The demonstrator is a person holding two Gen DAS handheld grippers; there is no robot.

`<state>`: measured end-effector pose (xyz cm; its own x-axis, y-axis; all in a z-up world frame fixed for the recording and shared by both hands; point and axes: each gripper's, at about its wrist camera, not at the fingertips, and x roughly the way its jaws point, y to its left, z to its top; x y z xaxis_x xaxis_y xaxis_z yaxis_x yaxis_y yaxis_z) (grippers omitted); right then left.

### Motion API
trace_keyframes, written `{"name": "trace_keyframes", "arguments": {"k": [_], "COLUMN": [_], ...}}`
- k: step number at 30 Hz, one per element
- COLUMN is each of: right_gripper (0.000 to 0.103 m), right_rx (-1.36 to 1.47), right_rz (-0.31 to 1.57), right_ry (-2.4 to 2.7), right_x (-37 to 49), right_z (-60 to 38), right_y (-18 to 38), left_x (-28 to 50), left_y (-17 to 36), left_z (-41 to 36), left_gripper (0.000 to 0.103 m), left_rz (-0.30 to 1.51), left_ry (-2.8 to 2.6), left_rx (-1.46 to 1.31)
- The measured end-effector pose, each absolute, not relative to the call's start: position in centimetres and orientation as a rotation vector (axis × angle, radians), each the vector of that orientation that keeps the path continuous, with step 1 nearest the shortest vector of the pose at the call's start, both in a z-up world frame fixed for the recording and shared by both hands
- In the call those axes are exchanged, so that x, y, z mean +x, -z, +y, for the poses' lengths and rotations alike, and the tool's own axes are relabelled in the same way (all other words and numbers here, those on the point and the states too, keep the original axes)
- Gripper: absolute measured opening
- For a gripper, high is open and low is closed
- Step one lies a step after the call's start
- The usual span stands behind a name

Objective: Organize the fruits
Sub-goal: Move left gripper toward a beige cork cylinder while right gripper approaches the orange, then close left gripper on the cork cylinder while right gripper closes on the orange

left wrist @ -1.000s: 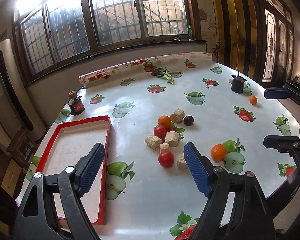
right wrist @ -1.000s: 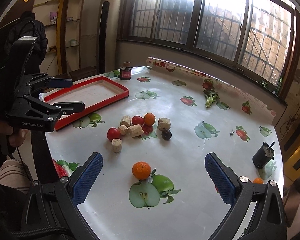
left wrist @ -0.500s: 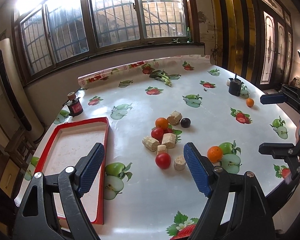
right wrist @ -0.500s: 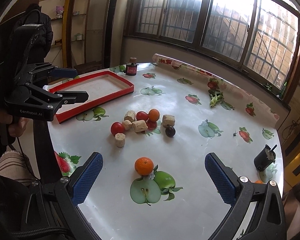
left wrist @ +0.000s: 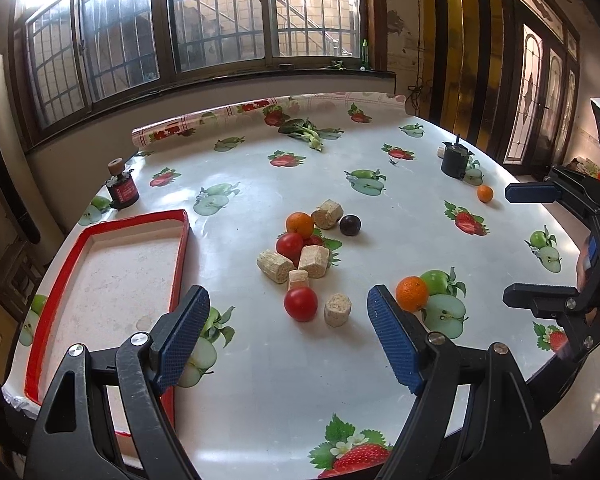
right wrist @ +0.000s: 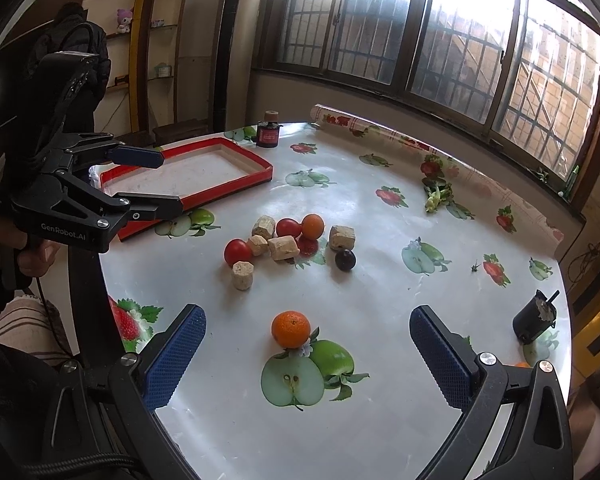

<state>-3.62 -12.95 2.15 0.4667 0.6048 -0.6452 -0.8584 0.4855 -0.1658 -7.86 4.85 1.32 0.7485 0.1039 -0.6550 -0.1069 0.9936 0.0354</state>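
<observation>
The left tool (right wrist: 158, 184) reads "GenRobot.AI" and, like the right tool (right wrist: 306, 354), it's spread wide, holding nothing. Orange tangerines (right wrist: 291, 329), red tomatoes (left wrist: 300, 303) and a dark plum (right wrist: 345, 259) sit loose on the fruit-print vinyl counter (left wrist: 260, 176) by barred windows (left wrist: 216, 16), beside the red-rimmed tray (left wrist: 100, 288).

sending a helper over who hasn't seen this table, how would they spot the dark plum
Start at the round table with the fruit-print cloth and find the cluster of fruit and tan blocks at its middle. The plum sits at that cluster's edge on the side away from the red tray, beside a tan block. It is the only dark purple, nearly black ball; the others are red or orange.
</observation>
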Motion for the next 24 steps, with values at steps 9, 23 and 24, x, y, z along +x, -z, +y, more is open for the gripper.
{"name": "trace_keyframes", "arguments": {"k": [9, 23, 24], "right_gripper": [0.093, 0.054, 0.053], "right_rx": [-0.457, -0.425, -0.424], "right_rz": [0.688, 0.905, 0.908], "right_ry": [-1.014, -1.023, -1.025], "right_x": [-1.3, 2.6, 2.7], "right_z": [-11.7, -9.1, -9.0], "right_y": [1.0, 6.7, 6.8], "left_x": [-4.9, -1.4, -1.4], "left_y": [2.8, 4.7, 4.8], "left_z": [4.4, 3.8, 3.7], "left_gripper": [0.079, 0.037, 0.032], "left_rz": [0.849, 0.934, 0.941], "left_ry": [-0.022, 0.068, 0.077], "left_rx": [-0.086, -0.064, -0.059]}}
